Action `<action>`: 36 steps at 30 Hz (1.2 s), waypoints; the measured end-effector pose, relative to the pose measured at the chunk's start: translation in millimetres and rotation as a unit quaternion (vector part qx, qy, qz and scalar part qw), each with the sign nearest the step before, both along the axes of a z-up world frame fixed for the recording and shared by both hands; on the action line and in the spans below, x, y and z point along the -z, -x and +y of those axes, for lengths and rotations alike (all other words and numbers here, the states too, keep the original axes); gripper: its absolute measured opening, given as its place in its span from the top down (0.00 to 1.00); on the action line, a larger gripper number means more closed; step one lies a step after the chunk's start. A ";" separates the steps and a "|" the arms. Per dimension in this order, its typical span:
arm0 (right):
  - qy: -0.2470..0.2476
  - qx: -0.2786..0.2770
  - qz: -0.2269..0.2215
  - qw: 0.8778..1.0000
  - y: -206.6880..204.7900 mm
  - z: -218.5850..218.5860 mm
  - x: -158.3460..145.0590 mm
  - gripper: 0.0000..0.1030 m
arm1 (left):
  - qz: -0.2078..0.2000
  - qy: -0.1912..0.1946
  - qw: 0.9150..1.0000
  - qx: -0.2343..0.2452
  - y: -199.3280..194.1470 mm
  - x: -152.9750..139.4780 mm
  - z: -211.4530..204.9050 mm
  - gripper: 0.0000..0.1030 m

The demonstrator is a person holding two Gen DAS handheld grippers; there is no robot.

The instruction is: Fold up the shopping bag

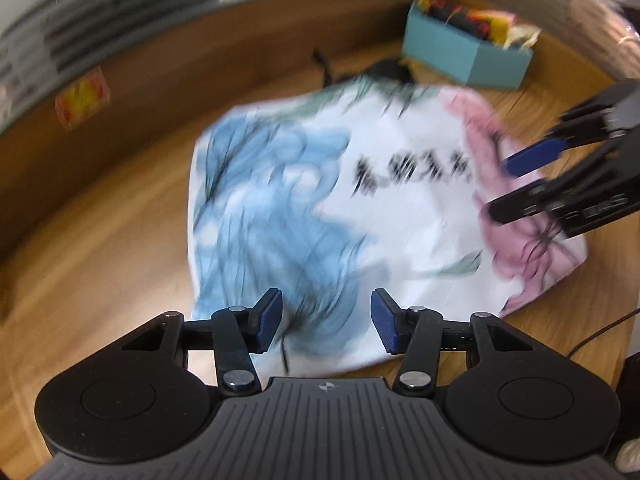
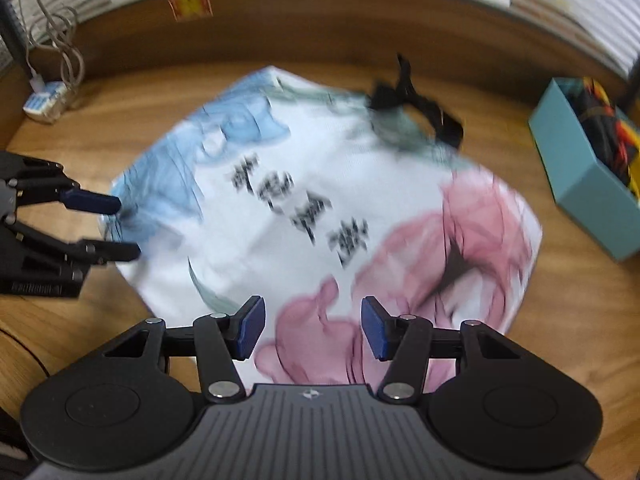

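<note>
Two grippers are hanging over one shopping bag, and I am looking down along both of them. Starting at my left, a yellow and red sticker is showing on the wooden wall behind the surface, though it is too blurred for me to read. My left gripper is hovering above the blue-printed end of the bag, with its fingers standing moderately apart and nothing between them; I am seeing only the cloth well below the gap. The bag is lying spread flat on the wooden surface, white with a blue bloom at my left, black lettering across the middle and a pink bloom at my right. Its black handles are sticking out past the far edge.

Moving on to the right, my right gripper is hovering over the pink end, its fingers also parted to a middling gap and gripping nothing. From the left camera I am seeing that same gripper reaching in over the bag's right edge. Furthest right, a teal box is sitting on the surface near the bag's far corner, apart from it, with dark and bright things packed inside.
</note>
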State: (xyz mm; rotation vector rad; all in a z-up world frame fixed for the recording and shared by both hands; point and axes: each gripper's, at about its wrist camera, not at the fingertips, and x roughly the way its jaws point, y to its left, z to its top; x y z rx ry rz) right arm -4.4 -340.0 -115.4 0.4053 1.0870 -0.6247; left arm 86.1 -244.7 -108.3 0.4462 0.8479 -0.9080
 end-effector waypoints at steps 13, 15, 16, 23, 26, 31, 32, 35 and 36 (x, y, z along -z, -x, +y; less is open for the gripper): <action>-0.022 -0.036 0.020 0.999 -32.3 -13.7 31.8 0.56 | 0.028 -0.010 1.000 -0.006 -8.0 27.2 -16.7 0.68; -0.026 -0.038 0.027 0.999 -35.3 -14.6 37.1 0.56 | 0.035 -0.017 0.999 -0.010 -9.7 33.3 -16.5 0.68; -0.029 -0.040 0.033 0.998 -37.1 -15.1 41.2 0.56 | 0.040 -0.022 0.999 -0.012 -10.7 38.0 -16.1 0.68; -0.043 -0.041 0.056 0.997 -36.1 -21.6 58.5 0.56 | 0.039 -0.025 0.999 -0.013 -9.3 50.0 -13.8 0.67; -0.044 -0.045 0.061 0.996 -35.9 -23.9 60.3 0.55 | 0.039 -0.017 0.999 -0.019 -8.7 43.0 -15.8 0.67; -0.046 -0.052 0.052 0.996 -40.2 -27.4 44.9 0.55 | 0.026 0.014 0.999 -0.045 -4.3 13.6 2.4 0.66; -0.043 -0.054 0.049 0.996 -41.2 -27.3 41.1 0.55 | 0.020 0.018 0.998 -0.048 -2.9 8.9 6.2 0.66; -0.038 -0.061 0.038 0.997 -44.1 -25.9 29.1 0.55 | 0.006 0.028 0.998 -0.062 -3.8 -6.3 16.6 0.66; -0.038 -0.064 0.033 0.997 -44.4 -25.5 23.5 0.55 | 0.006 0.030 0.997 -0.066 -7.2 -8.7 18.7 0.66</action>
